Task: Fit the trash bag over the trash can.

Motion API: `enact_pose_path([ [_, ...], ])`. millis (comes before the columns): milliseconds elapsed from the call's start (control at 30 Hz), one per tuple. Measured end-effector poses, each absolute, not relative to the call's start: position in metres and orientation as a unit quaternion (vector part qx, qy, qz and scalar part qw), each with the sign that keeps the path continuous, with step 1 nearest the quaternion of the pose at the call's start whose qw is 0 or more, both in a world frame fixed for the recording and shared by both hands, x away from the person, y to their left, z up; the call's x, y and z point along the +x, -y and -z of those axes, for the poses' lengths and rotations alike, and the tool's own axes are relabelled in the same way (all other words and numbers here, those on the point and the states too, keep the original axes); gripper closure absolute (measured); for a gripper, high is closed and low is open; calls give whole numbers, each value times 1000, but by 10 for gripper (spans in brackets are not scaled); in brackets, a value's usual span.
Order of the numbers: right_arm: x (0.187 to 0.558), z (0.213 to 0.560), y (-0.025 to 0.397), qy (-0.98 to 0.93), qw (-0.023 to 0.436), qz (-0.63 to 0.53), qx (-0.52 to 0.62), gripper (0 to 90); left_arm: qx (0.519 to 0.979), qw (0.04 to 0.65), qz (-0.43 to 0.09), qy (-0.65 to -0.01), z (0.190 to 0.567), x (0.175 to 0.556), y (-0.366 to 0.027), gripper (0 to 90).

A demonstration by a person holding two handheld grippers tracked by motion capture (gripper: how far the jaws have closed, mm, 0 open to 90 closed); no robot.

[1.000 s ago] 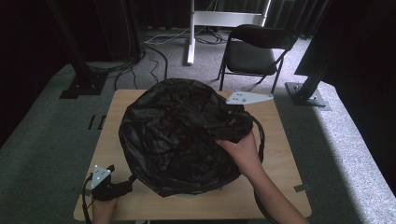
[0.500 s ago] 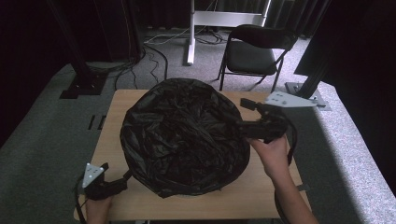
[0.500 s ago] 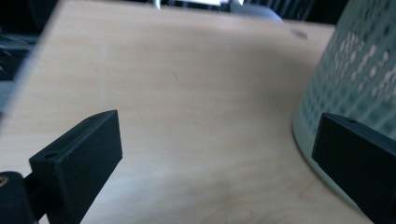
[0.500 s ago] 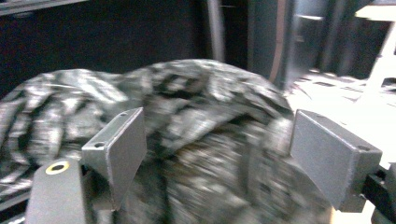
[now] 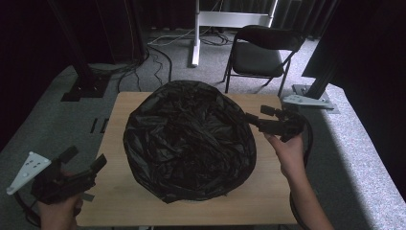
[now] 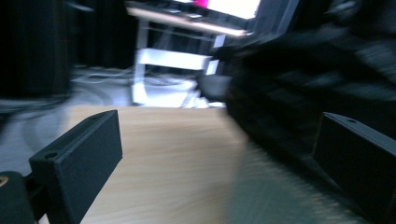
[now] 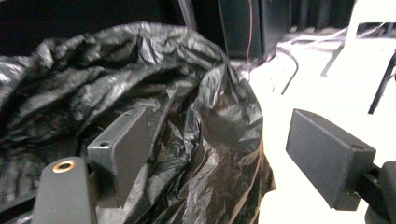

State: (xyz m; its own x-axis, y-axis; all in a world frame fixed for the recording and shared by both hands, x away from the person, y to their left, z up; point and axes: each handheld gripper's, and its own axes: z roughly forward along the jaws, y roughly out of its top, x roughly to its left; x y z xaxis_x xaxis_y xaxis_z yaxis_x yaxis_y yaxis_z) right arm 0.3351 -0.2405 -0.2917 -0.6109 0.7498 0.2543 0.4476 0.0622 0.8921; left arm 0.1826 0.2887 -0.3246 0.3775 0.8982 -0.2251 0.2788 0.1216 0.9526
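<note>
Setting: a wooden table [image 5: 119, 201] seen from above, with a folding chair [image 5: 261, 52] on the grey floor beyond it.
Bag: a large crumpled black plastic bag [image 5: 189, 143] lies heaped in a round mound over the middle of the table, covering most of its width.
Left gripper: the left gripper [image 5: 85, 166] is held low at the table's near left corner, apart from the bag, its jaws spread wide with nothing between them. Its own view is blurred, showing bare tabletop ahead and the bag's edge to one side.
Right gripper: the right gripper [image 5: 256, 117] sits at the bag's far right edge, jaws wide apart and empty. In its own view one jaw lies against a fold of plastic while the other stands clear over the bright floor.
Likely step: probably taking hold of the bag's edge to spread or open it.
Doing it well: pick a single raised fold near the rim, bring both jaws around it before closing, and pull gently, since thin plastic slips and tears easily.
</note>
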Motion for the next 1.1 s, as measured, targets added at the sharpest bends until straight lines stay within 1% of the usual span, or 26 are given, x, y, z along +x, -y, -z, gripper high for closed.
enact_pose_path([
  [33,340,295,238,-720,131,-537,420,207,606,575,-263,-482,323,184,-285,17],
  [100,346,300,232,-728,120,-530,419,220,614,596,-223,-467,320,188,-274,17],
  [133,348,303,229,-731,115,-527,419,220,618,598,-216,-462,320,191,-268,17],
  [167,351,305,227,-734,112,-522,419,226,630,595,-213,-452,321,196,-260,16],
  [300,359,314,219,-746,105,-506,421,261,649,582,-185,-454,329,211,-246,17],
  [333,360,316,219,-746,105,-504,422,304,651,583,-176,-454,332,214,-245,17],
  [367,360,317,219,-747,101,-506,419,322,654,583,-165,-452,335,216,-244,17],
  [400,360,319,218,-748,97,-507,417,367,654,583,-165,-452,335,216,-244,17],
  [433,360,319,218,-748,97,-507,417,367,660,581,-155,-450,338,219,-244,17],
  [467,360,320,218,-752,93,-507,411,428,664,581,-146,-447,342,220,-243,17],
  [500,360,321,218,-754,90,-506,408,441,669,577,-140,-447,345,221,-242,18],
  [567,361,324,218,-756,71,-514,399,540,673,573,-131,-449,351,222,-242,37],
  [633,359,323,218,-757,72,-516,395,592,680,575,-118,-439,354,223,-241,51],
  [700,356,322,217,-758,74,-518,390,667,688,579,-105,-425,358,223,-240,152],
  [733,356,322,217,-758,74,-518,390,667,688,579,-105,-425,358,223,-240,154],
  [767,355,321,217,-760,78,-516,388,682,689,586,-87,-418,360,224,-240,154],
  [800,353,320,216,-761,80,-516,384,738,689,591,-78,-412,361,225,-241,232],
  [900,350,320,215,-763,86,-514,382,775,691,604,-60,-392,364,224,-242,389],
  [933,349,319,215,-760,92,-517,383,830,691,609,-55,-386,364,223,-243,491],
  [967,349,319,215,-760,92,-517,383,830,691,609,-55,-386,364,223,-243,560],
  [1000,349,319,217,-760,92,-517,383,855,692,610,-52,-383,365,223,-243,560],
  [1033,350,319,218,-758,84,-521,382,869,691,614,-48,-378,366,223,-243,614],
  [1067,350,319,219,-759,86,-520,382,890,692,615,-45,-376,368,223,-243,693],
  [1100,349,319,219,-760,89,-518,383,891,691,616,-42,-375,369,224,-244,733],
])
